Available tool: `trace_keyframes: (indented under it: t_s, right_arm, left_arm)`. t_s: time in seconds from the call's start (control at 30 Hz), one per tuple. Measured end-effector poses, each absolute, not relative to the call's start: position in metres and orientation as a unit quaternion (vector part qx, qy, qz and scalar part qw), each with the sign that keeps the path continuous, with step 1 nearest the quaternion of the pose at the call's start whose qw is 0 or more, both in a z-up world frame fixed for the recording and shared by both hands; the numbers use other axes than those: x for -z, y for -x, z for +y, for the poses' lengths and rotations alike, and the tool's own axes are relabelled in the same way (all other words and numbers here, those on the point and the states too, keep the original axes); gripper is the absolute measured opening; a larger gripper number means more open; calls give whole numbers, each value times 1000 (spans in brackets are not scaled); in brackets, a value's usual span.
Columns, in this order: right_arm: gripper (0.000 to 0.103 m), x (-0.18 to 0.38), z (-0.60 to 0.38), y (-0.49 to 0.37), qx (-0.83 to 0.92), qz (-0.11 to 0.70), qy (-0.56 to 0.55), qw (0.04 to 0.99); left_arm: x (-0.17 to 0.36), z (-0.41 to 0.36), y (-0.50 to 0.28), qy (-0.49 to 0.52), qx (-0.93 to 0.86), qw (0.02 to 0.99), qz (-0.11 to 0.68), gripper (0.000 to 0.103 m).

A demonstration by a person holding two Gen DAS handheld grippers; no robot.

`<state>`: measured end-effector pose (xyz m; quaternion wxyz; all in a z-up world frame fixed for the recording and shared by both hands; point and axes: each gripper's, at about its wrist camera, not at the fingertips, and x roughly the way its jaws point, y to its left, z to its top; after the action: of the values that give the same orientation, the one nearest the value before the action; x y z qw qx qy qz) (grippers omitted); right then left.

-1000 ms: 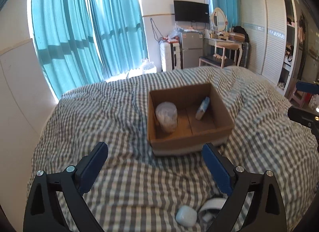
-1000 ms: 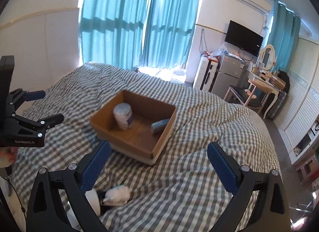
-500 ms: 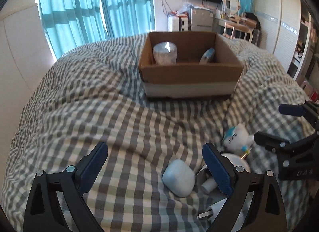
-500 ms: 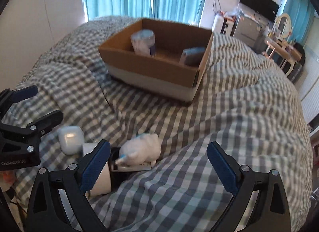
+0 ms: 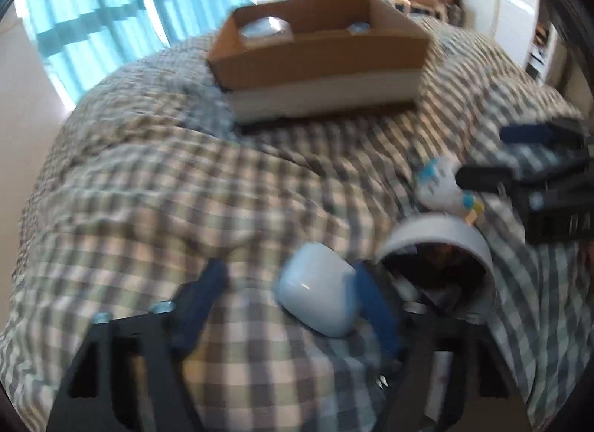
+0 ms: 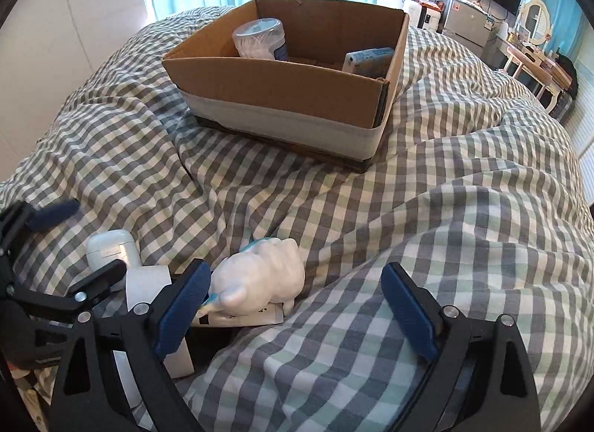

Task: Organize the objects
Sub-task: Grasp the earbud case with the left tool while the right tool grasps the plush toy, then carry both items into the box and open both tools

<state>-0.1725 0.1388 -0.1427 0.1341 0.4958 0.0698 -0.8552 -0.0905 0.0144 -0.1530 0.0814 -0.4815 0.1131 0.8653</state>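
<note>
A white earbud case (image 5: 319,291) lies on the checked quilt between the fingers of my left gripper (image 5: 289,276). Its jaws are closing; the right pad (image 5: 375,306) is against the case and the left pad stands apart. A white plush toy (image 6: 263,280) with blue trim lies between the fingers of my right gripper (image 6: 297,309), close to the left pad (image 6: 185,306). Those jaws are wide and closing slightly. The cardboard box (image 6: 282,87) sits beyond, holding a cotton-swab jar (image 6: 260,38) and a blue packet (image 6: 367,59).
A white roll (image 5: 438,239) lies beside the case, with a flat white packet (image 6: 241,317) under the toy. The left gripper (image 6: 78,246) shows at the left edge of the right wrist view. The checked quilt (image 6: 445,209) is rumpled. Furniture stands far behind.
Both grippers have sunk toward the quilt and tilted down. The left jaws have narrowed around the earbud case. The plush toy now lies between the right fingers.
</note>
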Motion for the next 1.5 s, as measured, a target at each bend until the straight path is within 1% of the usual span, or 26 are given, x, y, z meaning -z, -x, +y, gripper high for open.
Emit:
trace_keyframes:
  t_s: [0.03, 0.13, 0.3, 0.33, 0.37, 0.4, 0.53, 0.67, 0.83, 0.87, 0.93, 0.97, 1.07, 1.17, 1.33, 1.5]
  right_arm:
    - [94, 143, 139, 173, 855, 67, -496, 135]
    - [94, 144, 139, 174, 854, 67, -498, 135]
    - [94, 147, 136, 175, 850, 71, -505, 134]
    - [94, 148, 135, 176, 849, 72, -506, 133]
    - [94, 149, 135, 176, 848, 74, -508, 133]
    - [94, 151, 134, 176, 846, 76, -510, 133]
    - [94, 158, 128, 179, 839, 78, -520, 142]
    - [94, 172, 118, 184, 833, 92, -529, 136]
    - [94, 180, 117, 189, 827, 90, -541, 126]
    - [89, 180, 117, 188, 827, 89, -540, 128]
    - [72, 179, 117, 185, 827, 75, -538, 145]
    - [61, 178, 116, 183, 827, 69, -536, 153]
    - [61, 173, 111, 173, 840, 87, -516, 146]
    - [60, 161, 110, 164, 851, 87, -496, 149]
    - [60, 129, 110, 154, 867, 89, -465, 156]
    - [60, 101, 107, 155, 879, 94, -440, 161]
  left_arm:
    - [155, 18, 89, 483, -863, 87, 123, 60]
    - [158, 20, 91, 491, -857, 91, 129, 60]
    - [163, 18, 95, 510, -846, 104, 119, 60]
    - [163, 18, 93, 509, -846, 103, 119, 56]
    - [163, 20, 92, 510, -845, 110, 118, 39]
    - [164, 22, 90, 513, -841, 125, 116, 37]
    - [158, 22, 84, 503, -848, 120, 114, 36]
    - [148, 16, 82, 497, -855, 121, 85, 30]
    - [136, 12, 82, 487, -863, 120, 66, 27]
    - [134, 11, 82, 484, -865, 119, 63, 27]
    - [130, 9, 82, 479, -868, 120, 58, 27]
    - [127, 8, 81, 476, -869, 122, 55, 27]
    - [122, 8, 83, 469, -873, 123, 53, 26]
    - [117, 9, 84, 463, -876, 123, 52, 26]
    - [108, 9, 90, 460, -879, 119, 51, 26]
    - [86, 8, 98, 436, -890, 127, 42, 26]
